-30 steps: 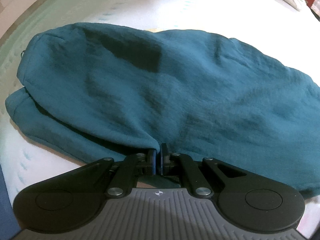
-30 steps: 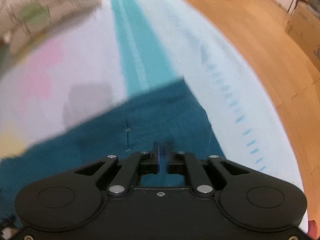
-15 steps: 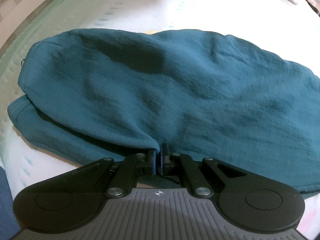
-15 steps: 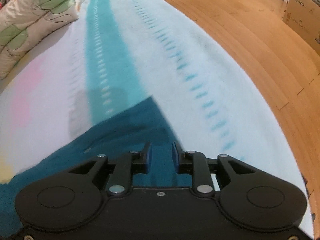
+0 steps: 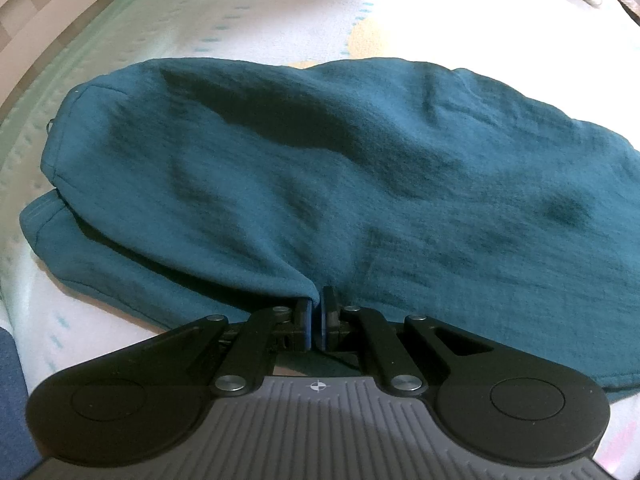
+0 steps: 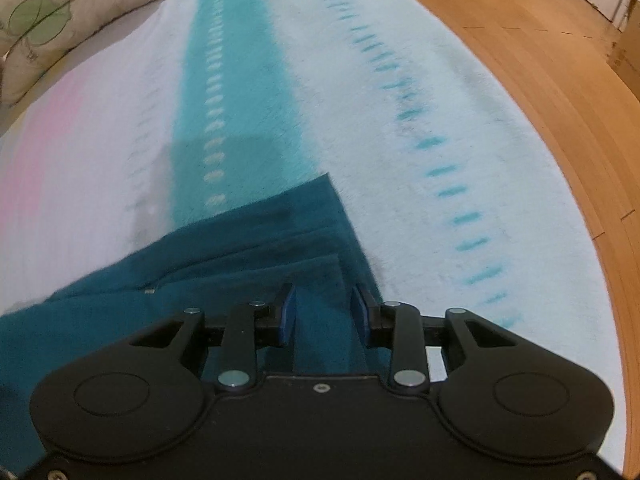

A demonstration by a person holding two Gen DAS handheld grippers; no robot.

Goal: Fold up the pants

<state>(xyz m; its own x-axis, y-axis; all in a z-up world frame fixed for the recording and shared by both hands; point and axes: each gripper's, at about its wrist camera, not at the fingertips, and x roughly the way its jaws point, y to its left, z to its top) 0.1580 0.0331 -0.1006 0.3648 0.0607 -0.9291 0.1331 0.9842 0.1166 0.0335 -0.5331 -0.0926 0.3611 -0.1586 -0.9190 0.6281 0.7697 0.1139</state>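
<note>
Left gripper [image 5: 316, 312]: jaws clamped on a pinch of the teal pants [image 5: 320, 184], prob to pin that edge while the other end gets laid down. Cloth spreads from there toward 12 o'clock over the bed [image 5: 240, 12]. Right gripper [image 6: 322, 312]: jaws have just been opening, now apart w/ stacked layers between them but unpressed (looks like a release); pillow [image 6: 60, 12] at 10 o'clock

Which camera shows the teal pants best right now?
The left wrist view: nearly the whole pants lie spread on the bed, one layer folded over another, its edge pinched in the shut left tool. The right wrist view shows only one corner, under the open right tool.
</note>
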